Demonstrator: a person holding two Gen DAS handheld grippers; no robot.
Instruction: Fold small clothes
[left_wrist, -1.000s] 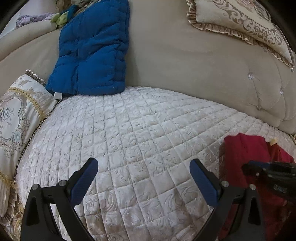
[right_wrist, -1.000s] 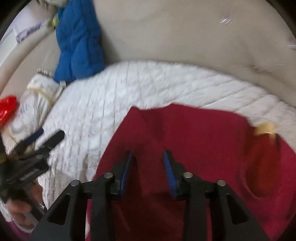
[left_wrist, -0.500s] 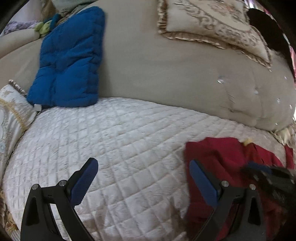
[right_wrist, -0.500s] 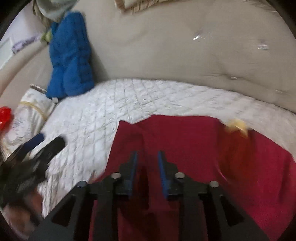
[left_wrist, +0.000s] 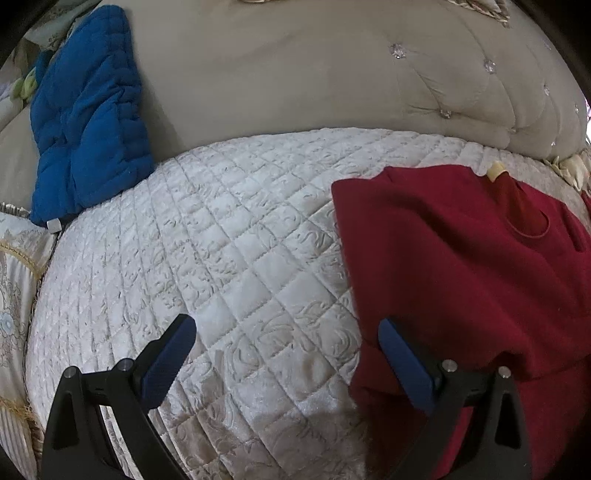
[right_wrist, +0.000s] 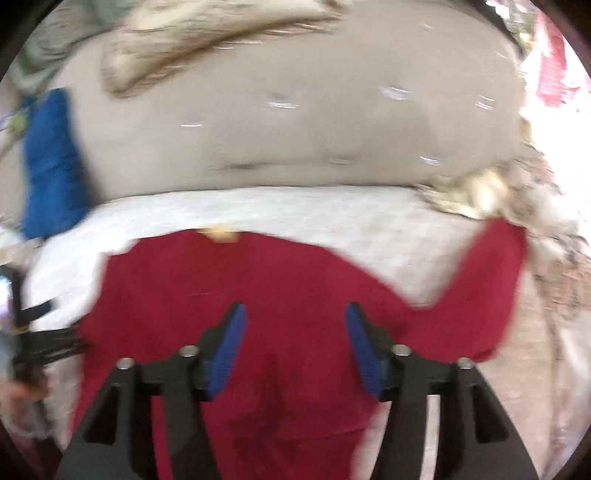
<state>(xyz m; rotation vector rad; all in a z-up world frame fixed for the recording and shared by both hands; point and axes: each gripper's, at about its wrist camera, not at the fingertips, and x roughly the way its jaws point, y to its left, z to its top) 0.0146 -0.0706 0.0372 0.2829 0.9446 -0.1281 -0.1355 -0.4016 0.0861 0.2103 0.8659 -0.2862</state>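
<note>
A small red shirt (left_wrist: 461, 266) lies on the white quilted seat cover (left_wrist: 229, 251), its left side folded over, a yellow neck tag (left_wrist: 495, 170) at the collar. In the right wrist view the shirt (right_wrist: 280, 288) lies spread with one sleeve (right_wrist: 491, 280) stretched out to the right. My left gripper (left_wrist: 286, 332) is open and empty just above the quilt, its right finger at the shirt's left edge. My right gripper (right_wrist: 293, 332) is open and empty over the middle of the shirt. The left gripper shows at the left edge of the right wrist view (right_wrist: 40, 339).
A blue padded cushion (left_wrist: 88, 122) leans against the beige tufted sofa back (left_wrist: 332, 74) at the left. An embroidered pillow (left_wrist: 14, 295) lies at the quilt's left edge. A frilled pillow (right_wrist: 491, 192) sits at the right end.
My right gripper, which was shut on the shirt's fabric, has opened and let it go. The left gripper has swung right, up to the shirt's left edge.
</note>
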